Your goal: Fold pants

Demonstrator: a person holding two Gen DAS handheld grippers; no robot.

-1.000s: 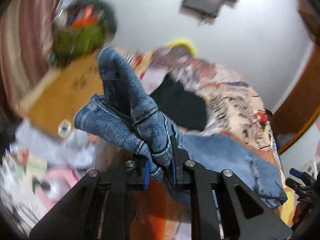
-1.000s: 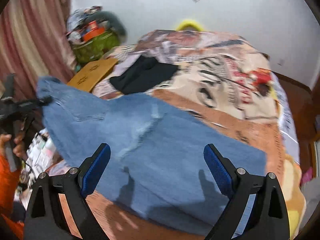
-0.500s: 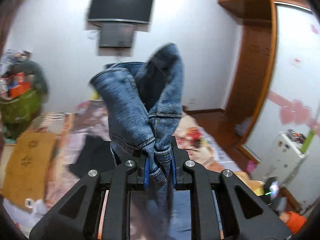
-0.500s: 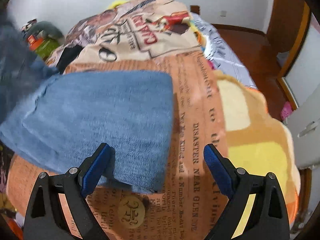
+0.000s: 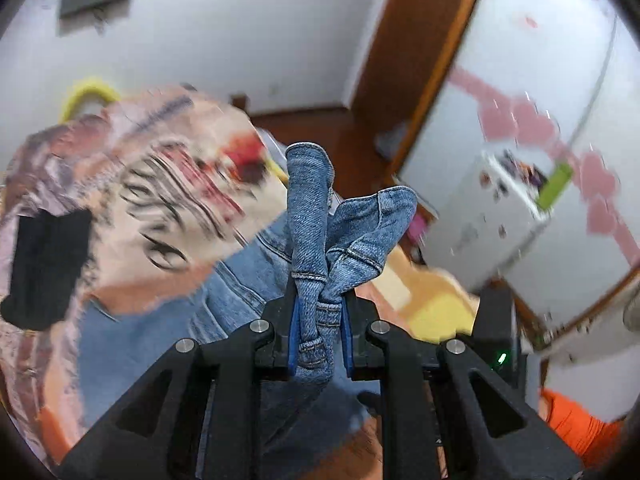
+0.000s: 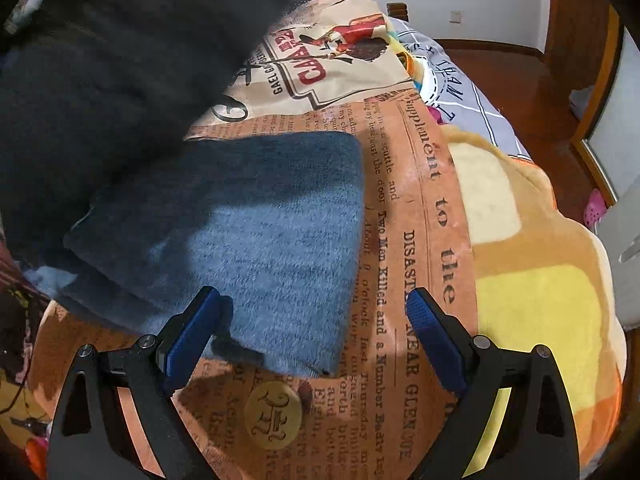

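The blue jeans (image 6: pixel 272 240) lie flat on the printed blanket, their right edge and near corner between my right gripper's fingers. My right gripper (image 6: pixel 312 336) hovers just above that corner, open, pads touching nothing. In the left wrist view my left gripper (image 5: pixel 320 320) is shut on a bunched denim end (image 5: pixel 312 216) that sticks up past the pads. The rest of the jeans (image 5: pixel 160 340) trails down onto the bed. A dark blurred mass of cloth (image 6: pixel 100 80) fills the upper left of the right wrist view, close to the lens.
The newspaper-print blanket (image 6: pixel 416 216) covers the bed, with a yellow and orange blanket (image 6: pixel 540 280) on its right side. A black garment (image 5: pixel 44 264) lies at the bed's far left. A white cabinet (image 5: pixel 500 220), a wooden door frame (image 5: pixel 424 60) and an orange sleeve (image 5: pixel 572 420) are on the right.
My left gripper has swung across the bed with the denim end still clamped. Dark cloth has moved into the right wrist view. The right gripper sank toward the jeans' corner, then held still.
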